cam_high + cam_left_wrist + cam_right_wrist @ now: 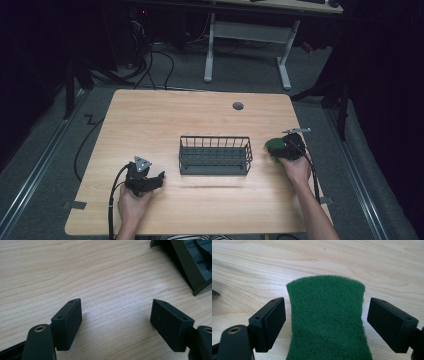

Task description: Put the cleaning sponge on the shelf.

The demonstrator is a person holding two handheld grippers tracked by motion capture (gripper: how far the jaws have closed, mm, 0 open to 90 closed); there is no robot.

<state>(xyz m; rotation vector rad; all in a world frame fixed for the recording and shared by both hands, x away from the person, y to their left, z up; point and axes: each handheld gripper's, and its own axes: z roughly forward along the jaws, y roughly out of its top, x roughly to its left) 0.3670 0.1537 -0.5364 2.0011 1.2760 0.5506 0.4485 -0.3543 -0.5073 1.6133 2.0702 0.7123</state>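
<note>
Hand-held gripper on the right (326, 322) is the one that matters, it's sitting right over the green scouring pad (327, 320) with both jaws spread wide, one on each side of it. From the right gripper view neither pad is pressing on the green stuff, there's a sliver of counter (362, 262) showing on both sides, so it's straddling, not gripping. The pad's long axis runs straight away from the camera, between the jaws, so the jaws would close across its narrow waist. Pretty much lined up already imo

From the high view the pad (273, 146) lies on the counter just off the right end of the wire basket (215, 155), near it but not touching as far as I can tell. So once it's pinched, the basket is a short hop toward the person's left

The left hand-held gripper (156, 179) is well apart from all this, parked by the basket's front left corner, jaws also wide apart with only bare wood between them (116, 315). Right hand is clearly the nearer one
</note>
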